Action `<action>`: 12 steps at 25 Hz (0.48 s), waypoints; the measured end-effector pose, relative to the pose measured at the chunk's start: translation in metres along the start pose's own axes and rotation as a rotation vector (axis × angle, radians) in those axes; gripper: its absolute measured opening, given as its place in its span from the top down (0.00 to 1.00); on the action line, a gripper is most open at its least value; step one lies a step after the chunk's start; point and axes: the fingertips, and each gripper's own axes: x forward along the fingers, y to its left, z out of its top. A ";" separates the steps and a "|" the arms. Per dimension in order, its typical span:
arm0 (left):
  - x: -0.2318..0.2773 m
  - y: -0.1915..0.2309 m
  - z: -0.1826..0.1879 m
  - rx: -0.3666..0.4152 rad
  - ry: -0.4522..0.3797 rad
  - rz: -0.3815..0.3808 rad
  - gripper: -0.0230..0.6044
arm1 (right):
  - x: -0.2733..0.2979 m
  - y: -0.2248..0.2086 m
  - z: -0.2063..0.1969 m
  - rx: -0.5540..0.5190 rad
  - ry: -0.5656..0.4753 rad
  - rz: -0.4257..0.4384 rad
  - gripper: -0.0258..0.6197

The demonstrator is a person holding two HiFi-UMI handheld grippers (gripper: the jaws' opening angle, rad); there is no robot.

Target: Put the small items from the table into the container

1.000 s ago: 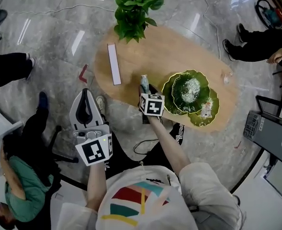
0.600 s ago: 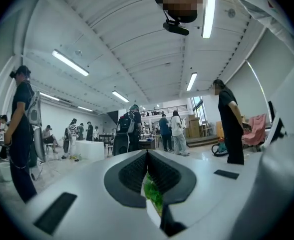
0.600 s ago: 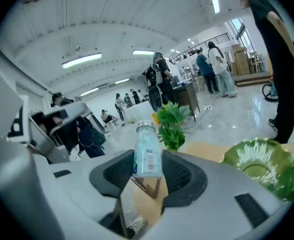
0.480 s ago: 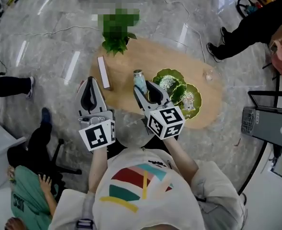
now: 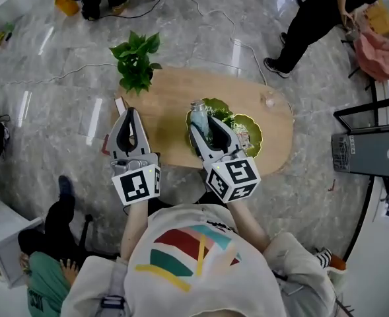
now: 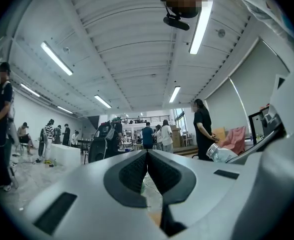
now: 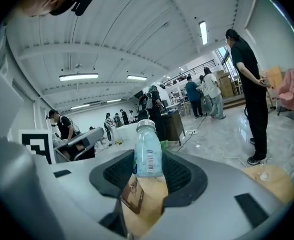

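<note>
So, floor (image 5: 49,144): grey and shiny, all around the table.
table (image 5: 174,88): oval, light wood, in the middle of the head view.
person (image 5: 194,263): in a white top with coloured stripes, at the near side of the table, one gripper in each hand.
plant (image 5: 136,58): green and leafy, on the left end of the table.
green dish (image 5: 255,129): shaped like leaves, on the table right of the middle, with something pale in it.
left gripper (image 5: 129,113): clenched, its jaws pressed together with nothing between them, held over the left part of the table.
right gripper (image 5: 204,121): its jaws grasp the bottle from both sides.
bottle (image 5: 197,109): pale blue with a silver cap and a brown label, upright in the right gripper, up in the air; from above it shows at the left edge of the green dish.
small pale thing (image 5: 269,101): lies on the right end of the table, apart from the green dish.
</note>
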 end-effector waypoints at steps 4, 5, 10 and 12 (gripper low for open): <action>0.002 -0.006 -0.012 0.001 0.029 -0.008 0.95 | 0.013 -0.048 -0.029 -0.100 0.109 -0.105 0.67; 0.002 -0.006 -0.017 -0.001 0.041 -0.007 0.95 | 0.016 -0.061 -0.040 -0.118 0.147 -0.123 0.67; 0.003 -0.010 -0.042 -0.001 0.088 -0.011 0.95 | 0.025 -0.101 -0.079 -0.147 0.267 -0.165 0.67; 0.004 -0.014 -0.047 -0.002 0.096 -0.014 0.95 | 0.028 -0.109 -0.089 -0.164 0.298 -0.177 0.67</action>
